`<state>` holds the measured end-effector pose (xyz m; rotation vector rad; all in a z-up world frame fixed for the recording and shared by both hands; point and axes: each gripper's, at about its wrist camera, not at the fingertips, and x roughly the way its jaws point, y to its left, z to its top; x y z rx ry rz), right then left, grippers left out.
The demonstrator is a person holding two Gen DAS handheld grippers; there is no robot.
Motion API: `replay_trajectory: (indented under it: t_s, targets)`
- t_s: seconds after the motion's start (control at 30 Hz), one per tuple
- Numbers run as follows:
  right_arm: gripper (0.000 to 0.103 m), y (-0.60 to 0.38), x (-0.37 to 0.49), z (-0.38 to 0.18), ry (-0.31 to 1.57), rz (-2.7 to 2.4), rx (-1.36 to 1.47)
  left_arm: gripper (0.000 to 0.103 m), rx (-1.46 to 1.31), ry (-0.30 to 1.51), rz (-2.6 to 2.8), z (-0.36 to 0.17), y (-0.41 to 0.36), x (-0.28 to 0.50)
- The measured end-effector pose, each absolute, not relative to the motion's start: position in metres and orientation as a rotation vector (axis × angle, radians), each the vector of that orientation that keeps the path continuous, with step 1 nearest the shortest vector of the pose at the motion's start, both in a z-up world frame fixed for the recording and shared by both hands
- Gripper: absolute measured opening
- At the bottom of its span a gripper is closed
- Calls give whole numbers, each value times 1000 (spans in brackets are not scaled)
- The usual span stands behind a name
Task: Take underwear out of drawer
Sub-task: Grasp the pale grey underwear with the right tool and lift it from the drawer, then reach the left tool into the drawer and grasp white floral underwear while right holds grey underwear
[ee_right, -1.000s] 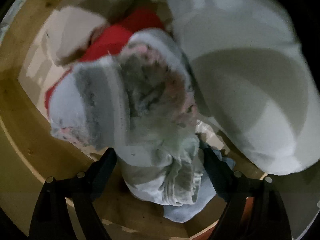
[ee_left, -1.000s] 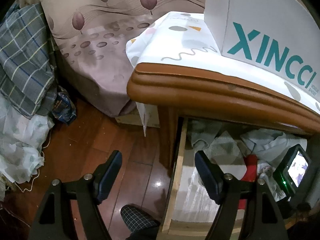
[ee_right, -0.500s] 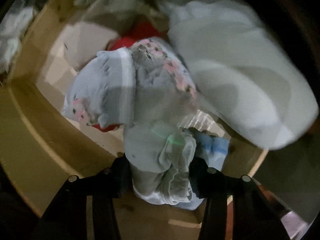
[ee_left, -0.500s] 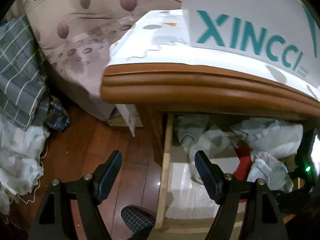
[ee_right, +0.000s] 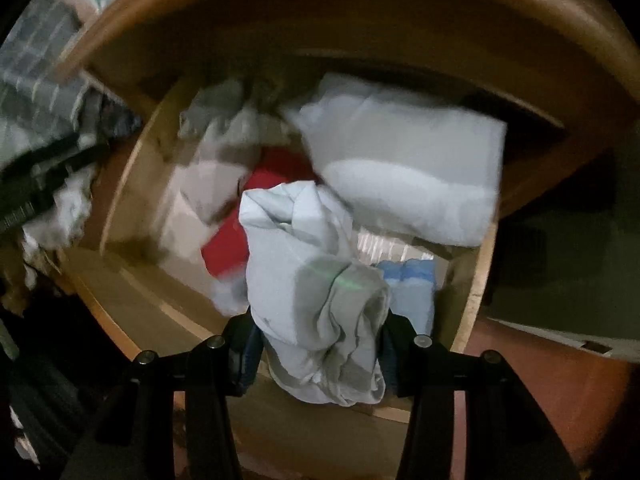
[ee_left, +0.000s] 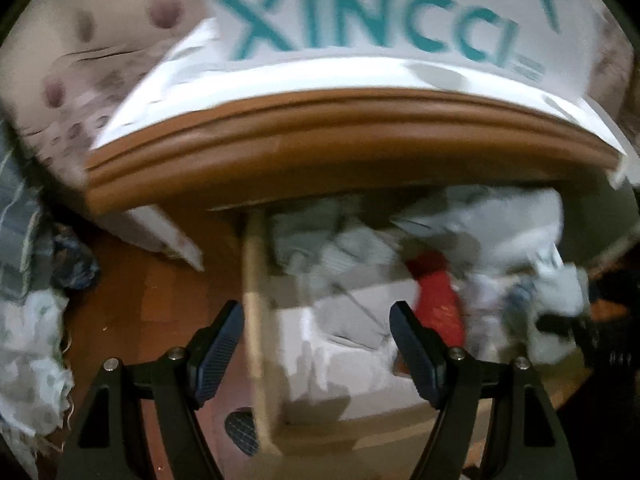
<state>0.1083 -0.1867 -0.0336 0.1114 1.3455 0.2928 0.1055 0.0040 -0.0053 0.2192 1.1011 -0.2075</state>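
Observation:
In the right wrist view my right gripper (ee_right: 318,354) is shut on a bunched pale blue-grey piece of underwear (ee_right: 308,280), which hangs lifted above the open wooden drawer (ee_right: 476,280). Below it lie a red garment (ee_right: 228,244), a big folded white cloth (ee_right: 404,176) and a small blue folded item (ee_right: 412,280). In the left wrist view my left gripper (ee_left: 316,340) stands open and empty over the drawer's left side rail (ee_left: 256,320). The same red garment (ee_left: 436,300) and pale clothes (ee_left: 520,232) show inside the drawer, under the wooden tabletop (ee_left: 320,148).
A white box with teal lettering (ee_left: 380,24) rests on a white patterned cloth (ee_left: 240,84) on the tabletop. Left of the drawer is dark red wooden floor (ee_left: 160,300), with a plaid blanket (ee_left: 16,232) and a pale bundle (ee_left: 28,352). A patterned bedspread (ee_left: 100,60) hangs behind.
My right gripper closed on the pale underwear and lifted it up out of the drawer. My left gripper shifted right, so the drawer's side rail now sits between its open fingers.

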Motion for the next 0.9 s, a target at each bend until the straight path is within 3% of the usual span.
replay_trajectory:
  t_s: [0.43,0.7,0.9]
  targets:
    - [45,-239,81,-5,1157,206,391,77,213,1365,-419,-48,-93,115]
    - [45,-245,71,7,1106,166,375,77,212,1526,-355,-93,-114,130]
    - [45,-256,67,13,1085,146,398,57,244,1594,-354,-111,-131,138]
